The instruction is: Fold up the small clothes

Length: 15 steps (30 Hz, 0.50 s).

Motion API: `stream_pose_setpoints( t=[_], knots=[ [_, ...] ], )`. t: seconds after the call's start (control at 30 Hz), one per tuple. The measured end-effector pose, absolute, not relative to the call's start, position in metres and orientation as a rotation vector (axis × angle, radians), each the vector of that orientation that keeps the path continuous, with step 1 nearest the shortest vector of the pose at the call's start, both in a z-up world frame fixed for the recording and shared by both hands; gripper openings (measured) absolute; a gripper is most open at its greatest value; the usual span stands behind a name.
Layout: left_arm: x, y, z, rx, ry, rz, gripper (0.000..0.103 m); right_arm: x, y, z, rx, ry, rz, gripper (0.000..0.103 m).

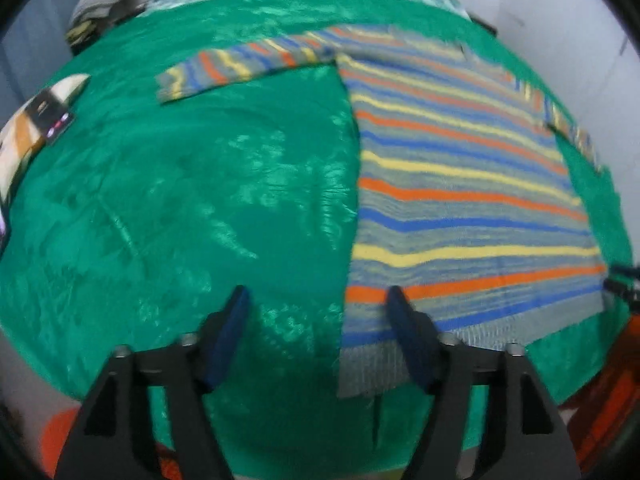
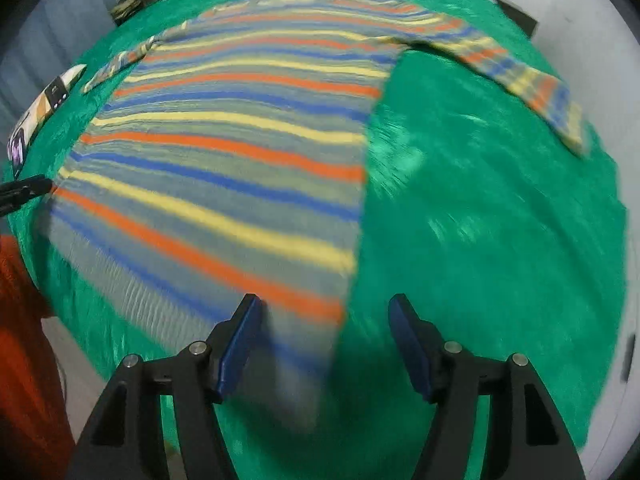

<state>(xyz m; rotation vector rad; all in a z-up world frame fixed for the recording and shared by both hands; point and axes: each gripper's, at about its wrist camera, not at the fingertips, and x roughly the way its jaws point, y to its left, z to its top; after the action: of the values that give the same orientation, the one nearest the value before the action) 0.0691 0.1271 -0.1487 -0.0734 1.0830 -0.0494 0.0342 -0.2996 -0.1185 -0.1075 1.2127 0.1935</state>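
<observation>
Green shiny cloth (image 1: 200, 200) covers the work surface, and on it the striped sweater (image 1: 460, 200) is laid flat, sleeves spread, hem toward both grippers. Left gripper (image 1: 316, 300) is held wide open and empty, the sweater's side edge and hem corner lying between its fingertips; right gripper (image 2: 324, 304) is likewise open and empty, the opposite side edge running down between its fingers. Judged next: each corner is best pinched through both layers, then both are lifted evenly so the fold stays square.
</observation>
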Motion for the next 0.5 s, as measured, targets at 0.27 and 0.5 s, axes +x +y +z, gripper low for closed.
stream_pose_setpoints(
  t=[0.27, 0.5],
  knots=[
    [0.074, 0.093, -0.177, -0.128, 1.17, -0.138, 0.004, 0.025, -0.311, -0.138, 0.19, 1.24, 0.233, 0.045],
    [0.046, 0.099, -0.151, -0.116, 1.154, -0.137, 0.0, 0.021, -0.31, -0.119, 0.166, 1.288, 0.234, 0.004]
  ],
)
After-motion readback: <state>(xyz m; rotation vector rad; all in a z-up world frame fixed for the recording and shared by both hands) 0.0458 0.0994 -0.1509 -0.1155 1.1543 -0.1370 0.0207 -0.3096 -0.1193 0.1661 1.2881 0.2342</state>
